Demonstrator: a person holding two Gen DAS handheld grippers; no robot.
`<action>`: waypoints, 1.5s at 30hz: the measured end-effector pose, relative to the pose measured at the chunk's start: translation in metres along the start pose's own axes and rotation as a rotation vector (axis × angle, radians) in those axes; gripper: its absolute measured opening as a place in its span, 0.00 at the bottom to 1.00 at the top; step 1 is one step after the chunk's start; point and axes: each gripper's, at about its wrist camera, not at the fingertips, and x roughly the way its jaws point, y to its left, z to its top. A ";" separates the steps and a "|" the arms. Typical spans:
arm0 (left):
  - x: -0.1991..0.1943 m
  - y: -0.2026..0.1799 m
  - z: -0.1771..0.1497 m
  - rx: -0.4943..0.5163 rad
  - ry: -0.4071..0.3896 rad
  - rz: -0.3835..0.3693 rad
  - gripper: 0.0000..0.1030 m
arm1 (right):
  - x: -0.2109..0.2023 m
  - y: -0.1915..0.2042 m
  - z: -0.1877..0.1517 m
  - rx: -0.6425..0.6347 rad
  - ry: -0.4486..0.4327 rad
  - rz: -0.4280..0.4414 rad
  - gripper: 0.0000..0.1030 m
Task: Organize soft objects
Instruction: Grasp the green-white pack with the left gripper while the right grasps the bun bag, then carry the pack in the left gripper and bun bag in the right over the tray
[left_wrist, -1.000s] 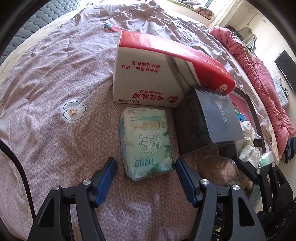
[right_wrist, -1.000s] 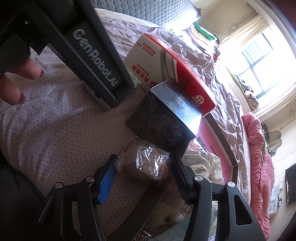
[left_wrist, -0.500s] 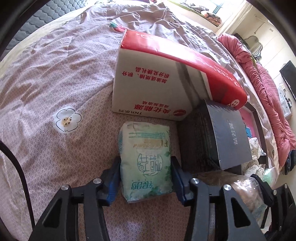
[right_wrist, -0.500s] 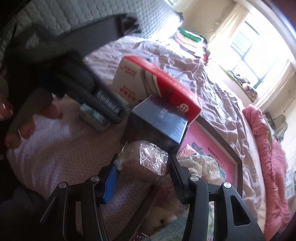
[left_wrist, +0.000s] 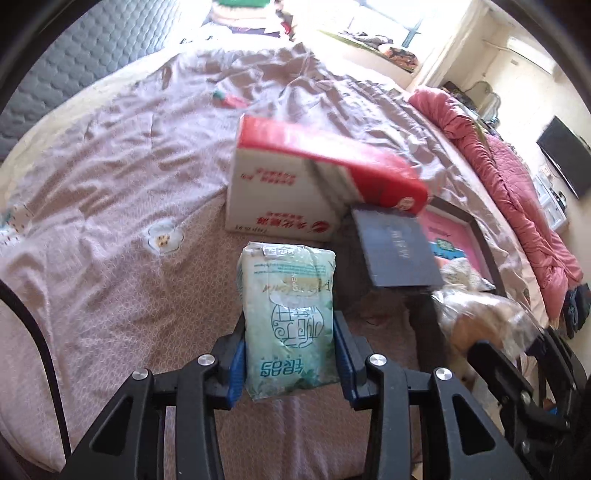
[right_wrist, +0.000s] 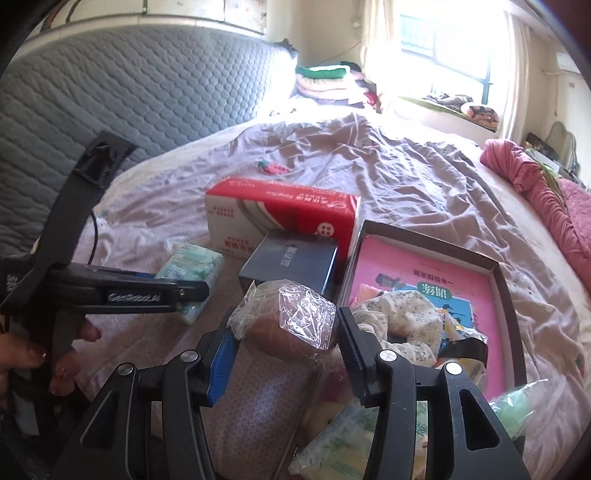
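Pale-green plastic wraps the tissue pack (left_wrist: 290, 325), and it sits clamped in the left gripper (left_wrist: 290, 363), whose jaws have just been closing and now press its two long sides; the pack is in front of the red-and-white carton (left_wrist: 295, 192) and looks raised off the bed, though contact underneath cannot be told. From the right wrist view the same pack shows beside that carton's near left corner, with the left gripper (right_wrist: 192, 295) seen side-on and a person's fingers (right_wrist: 62, 365) wrapped round its handle. Over on the right, the right gripper (right_wrist: 282, 347) is clenched on a brown soft item in crinkly clear wrap (right_wrist: 291, 321), held up in front of the carton and just before the dark blue-grey box (right_wrist: 291, 262) that leans against the carton's front. Right of the carton lies the open shallow box (right_wrist: 506, 295), its pink printed floor partly covered by a floral cloth bundle (right_wrist: 402, 317) and other small packs. Everything rests on the mauve patterned bed sheet (left_wrist: 110, 192). Beyond the carton, a grey quilted headboard (right_wrist: 129, 96); far off to the carton's right, a rumpled pink blanket (left_wrist: 517, 192).
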 end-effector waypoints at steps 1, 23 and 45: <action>-0.007 -0.005 -0.001 0.013 -0.012 -0.004 0.40 | -0.005 0.000 -0.001 0.004 -0.008 -0.001 0.52; -0.071 -0.144 -0.026 0.308 -0.076 -0.087 0.40 | -0.110 -0.095 -0.019 0.306 -0.183 -0.130 0.52; -0.034 -0.216 -0.031 0.437 -0.003 -0.079 0.40 | -0.128 -0.141 -0.053 0.400 -0.190 -0.202 0.52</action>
